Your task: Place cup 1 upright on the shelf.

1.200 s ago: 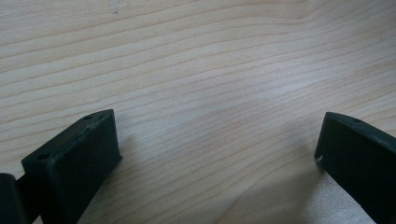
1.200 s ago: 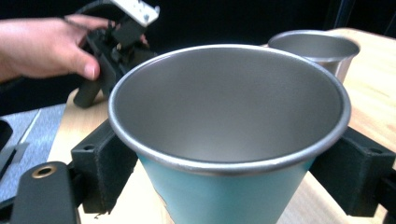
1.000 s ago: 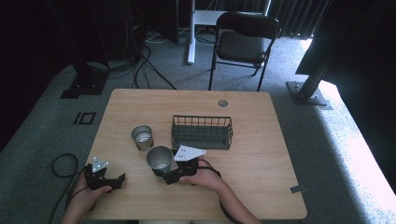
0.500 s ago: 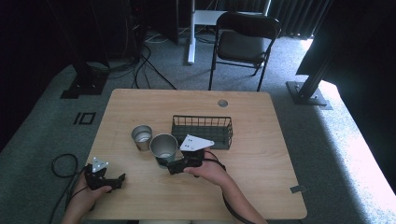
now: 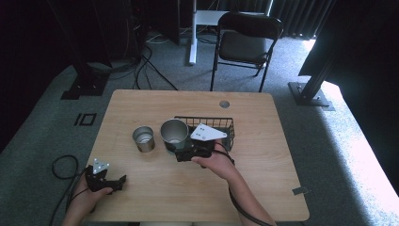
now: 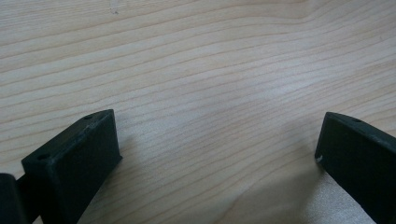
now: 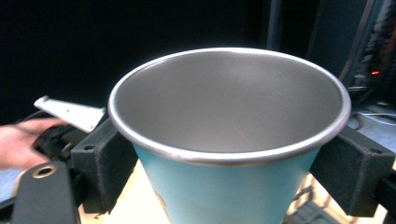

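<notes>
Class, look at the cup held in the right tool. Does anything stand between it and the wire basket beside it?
Nothing visible does. The right tool is shut on the cup, which sits just left of the wire basket. The smaller metal cup stands on the far side, away from the basket.

It looked like a lab or recording studio. Beyond the right gripper (image 5: 175,153), past the wooden table (image 5: 263,169), stood a folding chair (image 5: 244,44), dark curtains, black metal stand bases (image 5: 308,92) and loose cables (image 5: 150,63) on grey carpet (image 5: 42,122).
</notes>
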{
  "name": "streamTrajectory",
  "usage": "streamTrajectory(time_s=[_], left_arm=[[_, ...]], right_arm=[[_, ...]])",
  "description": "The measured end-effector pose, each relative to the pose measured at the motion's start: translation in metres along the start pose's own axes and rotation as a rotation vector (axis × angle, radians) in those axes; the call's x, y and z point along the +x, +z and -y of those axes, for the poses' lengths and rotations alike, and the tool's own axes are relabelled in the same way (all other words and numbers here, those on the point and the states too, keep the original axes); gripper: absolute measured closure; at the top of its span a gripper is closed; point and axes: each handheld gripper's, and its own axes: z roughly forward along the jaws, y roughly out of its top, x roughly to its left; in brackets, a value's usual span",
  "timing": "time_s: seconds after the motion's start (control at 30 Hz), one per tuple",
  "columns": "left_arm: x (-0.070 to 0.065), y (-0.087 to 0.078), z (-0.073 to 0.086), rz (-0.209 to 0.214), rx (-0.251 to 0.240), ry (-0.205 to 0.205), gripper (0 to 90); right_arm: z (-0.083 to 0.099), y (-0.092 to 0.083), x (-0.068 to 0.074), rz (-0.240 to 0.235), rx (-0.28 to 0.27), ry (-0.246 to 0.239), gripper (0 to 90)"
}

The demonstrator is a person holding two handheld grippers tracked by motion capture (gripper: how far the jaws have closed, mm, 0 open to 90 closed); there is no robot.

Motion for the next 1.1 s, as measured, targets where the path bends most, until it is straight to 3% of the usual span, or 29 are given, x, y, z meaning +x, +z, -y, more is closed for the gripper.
streamTrajectory(time_s=[0.17,0.33,0.5,0.63,0.8,0.83,1.0,1.1], left_arm=[[0.0,0.0,0.0,0.001,0.002,0.001,0.3],[0.0,0.0,0.0,0.001,0.002,0.0,0.3],[0.0,0.0,0.0,0.001,0.002,0.0,0.3],[0.0,0.0,0.0,0.001,0.002,0.0,0.3],[0.0,0.0,0.0,0.0,0.001,0.0,0.3],[0.0,0.0,0.0,0.0,0.0,-0.002,0.3],[0.0,0.0,0.0,0.001,0.0,-0.002,0.3],[0.0,0.0,0.0,0.0,0.002,0.001,0.3]], right_arm=[[-0.008,-0.005,-0.008,0.053,-0.012,0.003,13.9],[-0.017,-0.013,-0.023,0.159,-0.036,0.041,13.9],[-0.018,-0.019,-0.037,0.266,-0.031,0.04,13.9],[-0.016,-0.023,-0.048,0.354,-0.033,0.05,13.9],[-0.012,-0.027,-0.058,0.423,-0.027,0.055,13.9],[-0.009,-0.028,-0.063,0.462,-0.024,0.062,13.9],[-0.001,-0.03,-0.072,0.559,-0.012,0.072,13.9],[0.006,-0.031,-0.078,0.596,-0.005,0.09,13.9]])
